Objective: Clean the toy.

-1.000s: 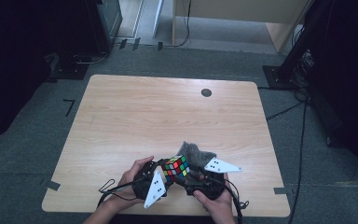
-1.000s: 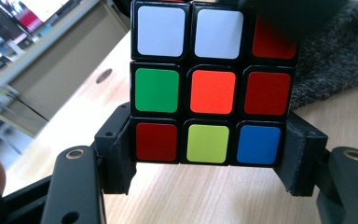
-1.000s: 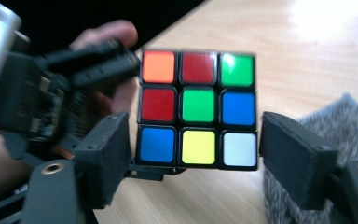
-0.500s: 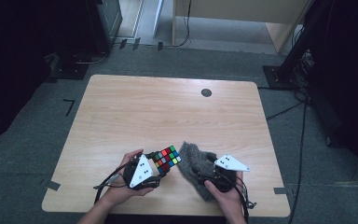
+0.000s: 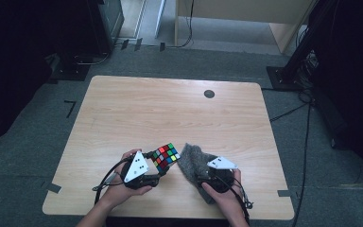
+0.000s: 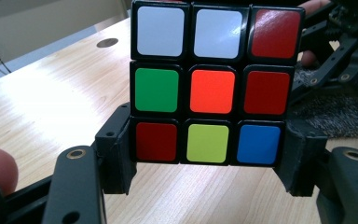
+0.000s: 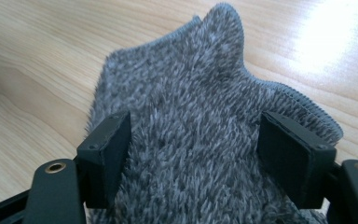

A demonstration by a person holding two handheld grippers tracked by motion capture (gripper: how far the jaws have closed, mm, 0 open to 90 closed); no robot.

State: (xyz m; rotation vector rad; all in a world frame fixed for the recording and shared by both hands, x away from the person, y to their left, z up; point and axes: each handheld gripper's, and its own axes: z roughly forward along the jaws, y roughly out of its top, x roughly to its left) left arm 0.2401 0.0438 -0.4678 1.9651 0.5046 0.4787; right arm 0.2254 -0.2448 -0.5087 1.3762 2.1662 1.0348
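A scrambled Rubik's cube (image 5: pixel 165 157) is lifted just off the wooden table (image 5: pixel 170 109) near its front edge. My left gripper (image 5: pixel 157 165) is shut on it. In the left gripper view the jaws clamp the bottom row of the cube (image 6: pixel 209 88) from both sides. Just right of the cube, a grey fuzzy cloth (image 5: pixel 194 158) rests low on the table. My right gripper (image 5: pixel 204 171) sits on it, its jaws partly spread with a thick bunch of the cloth (image 7: pixel 191 93) pressed between the pads (image 7: pixel 107 154). Cube and cloth are a small gap apart.
A black round grommet (image 5: pixel 209 93) is set into the table's far side. The front edge of the table runs just below both hands. Cables trail from both grippers. Dark equipment stands on the carpet around the table.
The cube and the cloth were together a second ago. My left gripper has carried the cube to the left. My right gripper has sunk toward the table and drifted right with the cloth.
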